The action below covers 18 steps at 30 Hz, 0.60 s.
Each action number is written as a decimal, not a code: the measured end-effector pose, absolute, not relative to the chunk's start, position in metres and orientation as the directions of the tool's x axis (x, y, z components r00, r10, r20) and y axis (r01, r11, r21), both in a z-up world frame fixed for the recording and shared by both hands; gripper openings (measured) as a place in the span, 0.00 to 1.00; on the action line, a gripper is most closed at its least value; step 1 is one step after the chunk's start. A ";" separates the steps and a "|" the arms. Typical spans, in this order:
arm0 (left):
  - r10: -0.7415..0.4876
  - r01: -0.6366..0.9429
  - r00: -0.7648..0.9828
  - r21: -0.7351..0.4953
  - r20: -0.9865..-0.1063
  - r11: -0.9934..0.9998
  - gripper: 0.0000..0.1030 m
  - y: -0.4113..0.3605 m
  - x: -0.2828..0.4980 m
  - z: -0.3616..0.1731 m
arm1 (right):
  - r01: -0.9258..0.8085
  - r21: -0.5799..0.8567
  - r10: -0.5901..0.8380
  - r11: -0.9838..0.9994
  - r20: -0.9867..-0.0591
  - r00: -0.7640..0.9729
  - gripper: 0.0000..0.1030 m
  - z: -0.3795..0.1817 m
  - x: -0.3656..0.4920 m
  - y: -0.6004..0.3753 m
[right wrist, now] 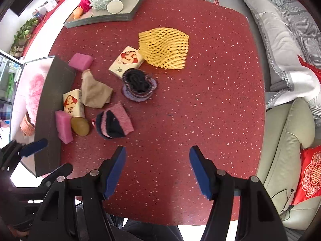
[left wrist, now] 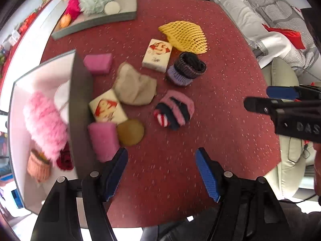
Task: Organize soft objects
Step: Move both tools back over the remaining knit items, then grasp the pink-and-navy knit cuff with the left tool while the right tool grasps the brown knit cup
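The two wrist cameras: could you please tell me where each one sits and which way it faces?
Left wrist: on the left tongs, facing down at the red table near the grey box; its open blue pads show, and the right tongs enter from the right.
Right wrist: on the right tongs, facing down at the table's near edge; open pads show, the left tongs at left.
Shared: yellow net, pink-striped sock, tissue packs.

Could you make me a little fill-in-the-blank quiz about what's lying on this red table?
1. The foam net is coloured ____.
2. The number of pink sponges on the table is ____.
3. Nothing sits between the right gripper's blue fingers, so it is ____.

Missing words: yellow; two; open
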<state>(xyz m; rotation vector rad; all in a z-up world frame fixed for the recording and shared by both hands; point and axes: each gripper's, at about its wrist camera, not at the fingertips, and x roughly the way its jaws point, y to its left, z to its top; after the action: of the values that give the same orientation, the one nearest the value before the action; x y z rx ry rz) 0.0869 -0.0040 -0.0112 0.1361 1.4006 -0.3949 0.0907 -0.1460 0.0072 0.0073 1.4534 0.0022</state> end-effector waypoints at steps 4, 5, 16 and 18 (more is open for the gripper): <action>-0.125 0.369 0.100 -0.080 -0.987 0.926 0.76 -0.036 0.099 -0.046 | -0.015 0.007 0.008 1.000 -0.997 0.077 0.71 -0.008 0.091 -0.164; -0.115 0.375 0.106 -0.068 -0.988 0.924 0.76 -0.043 0.102 -0.050 | -0.019 0.015 0.016 1.000 -0.998 0.068 0.71 -0.010 0.089 -0.168; 0.016 0.425 0.086 0.051 -0.996 0.904 0.76 -0.083 0.119 -0.098 | -0.105 0.032 0.042 0.994 -0.994 0.096 0.71 -0.014 0.103 -0.207; 0.031 0.397 0.082 0.061 -0.996 0.916 0.76 -0.079 0.121 -0.103 | -0.129 0.038 0.051 0.991 -0.994 0.098 0.71 -0.021 0.115 -0.208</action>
<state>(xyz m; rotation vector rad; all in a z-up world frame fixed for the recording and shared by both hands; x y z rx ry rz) 0.1214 -0.0793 -0.1032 0.3553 1.4719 -0.2821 0.1145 -0.2079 -0.0209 -0.0642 1.4672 0.1335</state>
